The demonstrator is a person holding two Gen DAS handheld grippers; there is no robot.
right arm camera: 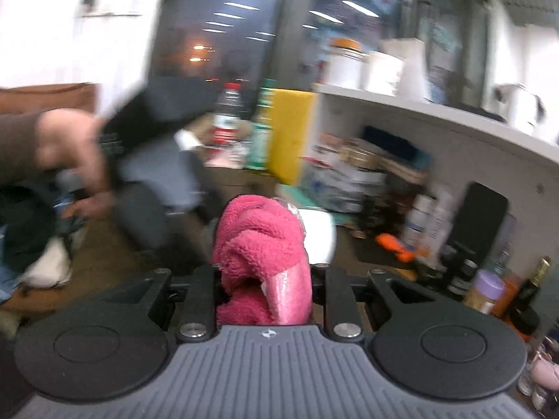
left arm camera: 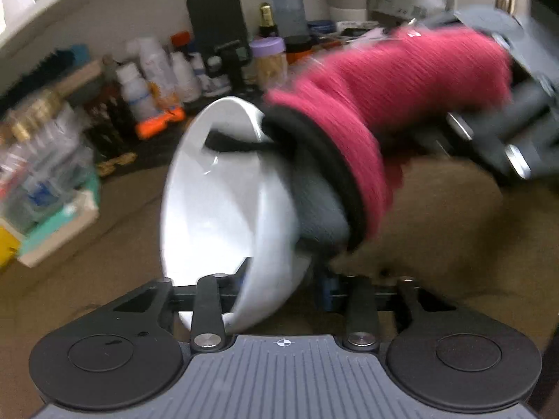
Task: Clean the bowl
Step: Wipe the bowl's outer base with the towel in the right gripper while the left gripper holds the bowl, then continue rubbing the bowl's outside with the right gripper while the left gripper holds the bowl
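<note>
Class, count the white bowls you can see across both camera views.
1. The white bowl stands tilted on edge between the left claw's fingers, with the pink cloth pushed into it. Clutter behind could hide others.

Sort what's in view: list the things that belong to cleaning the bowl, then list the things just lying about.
In use:
- glossy white ceramic bowl, tilted on edge, in the left gripper
- fluffy pink cloth, clamped in the right gripper

Lying about:
- black phone on a stand
- lilac-lidded jar
- white plastic bottles
- small orange object
</note>
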